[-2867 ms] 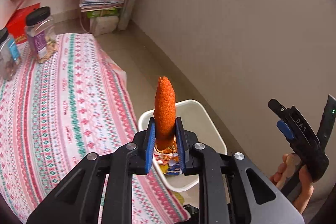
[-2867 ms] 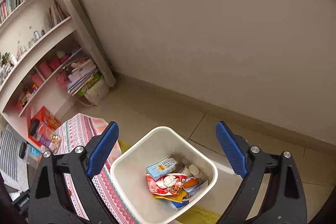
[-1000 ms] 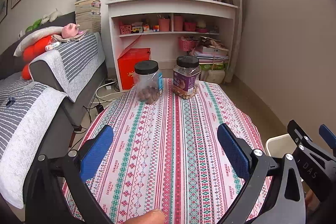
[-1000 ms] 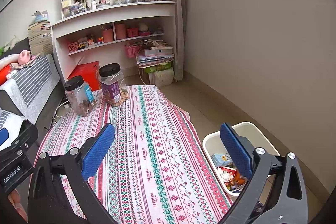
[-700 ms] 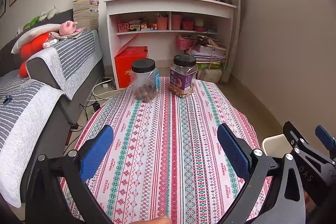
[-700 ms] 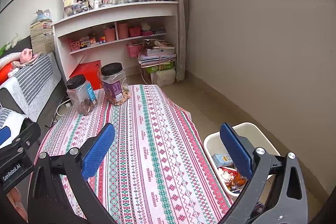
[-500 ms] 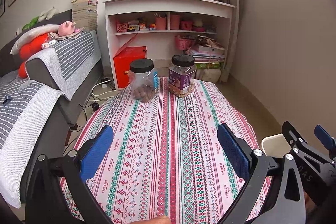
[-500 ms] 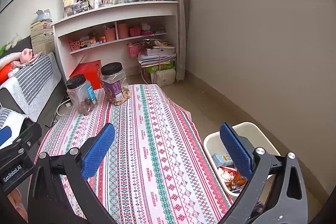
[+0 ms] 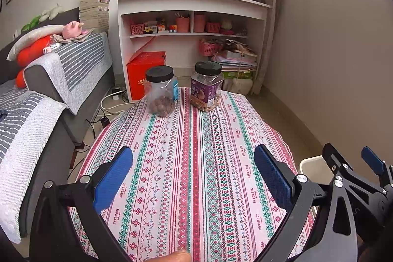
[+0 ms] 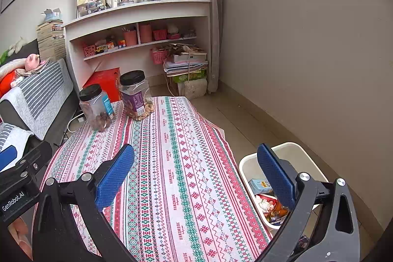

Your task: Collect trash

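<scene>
A white trash bin [image 10: 245, 165] stands on the floor right of the table and holds wrappers and a small carton [image 10: 259, 184]. Its rim also shows in the left wrist view [image 9: 312, 163]. My left gripper [image 9: 192, 178] is open and empty above the near part of the patterned tablecloth [image 9: 196, 151]. My right gripper [image 10: 196, 178] is open and empty over the table's right side, its right finger [image 10: 275, 174] in front of the bin. Each gripper shows at the edge of the other's view. No loose trash is visible on the cloth.
Two black-lidded jars stand at the table's far end, a clear one [image 9: 161, 91] and a purple-labelled one [image 9: 206, 86]. A grey sofa [image 9: 49, 90] lies left. A white shelf unit [image 9: 191, 23] and a red box [image 9: 145, 73] stand behind. A wall runs along the right.
About three seconds ago my left gripper held an orange snack piece over the bin. Now it is open and empty. Both grippers have swung back to face the table and barely moved in the last second.
</scene>
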A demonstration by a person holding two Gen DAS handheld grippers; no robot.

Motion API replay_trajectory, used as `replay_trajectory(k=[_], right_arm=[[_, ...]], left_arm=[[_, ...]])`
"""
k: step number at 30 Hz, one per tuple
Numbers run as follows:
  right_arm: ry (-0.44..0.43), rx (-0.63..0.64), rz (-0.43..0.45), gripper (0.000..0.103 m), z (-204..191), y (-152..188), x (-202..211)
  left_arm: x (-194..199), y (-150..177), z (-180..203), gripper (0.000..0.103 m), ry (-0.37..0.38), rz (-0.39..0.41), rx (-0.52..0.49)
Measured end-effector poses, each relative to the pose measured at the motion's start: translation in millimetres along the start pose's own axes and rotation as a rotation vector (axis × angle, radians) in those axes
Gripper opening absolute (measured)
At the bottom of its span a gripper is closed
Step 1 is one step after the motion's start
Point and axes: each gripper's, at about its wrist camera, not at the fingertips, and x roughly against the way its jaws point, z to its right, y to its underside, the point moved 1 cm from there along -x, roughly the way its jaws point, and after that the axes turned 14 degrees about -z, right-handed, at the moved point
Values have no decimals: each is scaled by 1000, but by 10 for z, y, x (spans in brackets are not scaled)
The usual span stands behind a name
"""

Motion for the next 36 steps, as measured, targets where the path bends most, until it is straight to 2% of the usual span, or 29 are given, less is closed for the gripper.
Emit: replay_trajectory(k=[7,20,36], right_arm=[[-2,2,-2,96,12,-5,3],[-8,13,-10,96,75,-2,-25],[-18,-1,-18,96,136,-18,-17]], left_arm=[[37,17,36,96,-17,19,-7],[14,-5,-23,96,-5,-4,38],[16,37,48,95,6,15,8]])
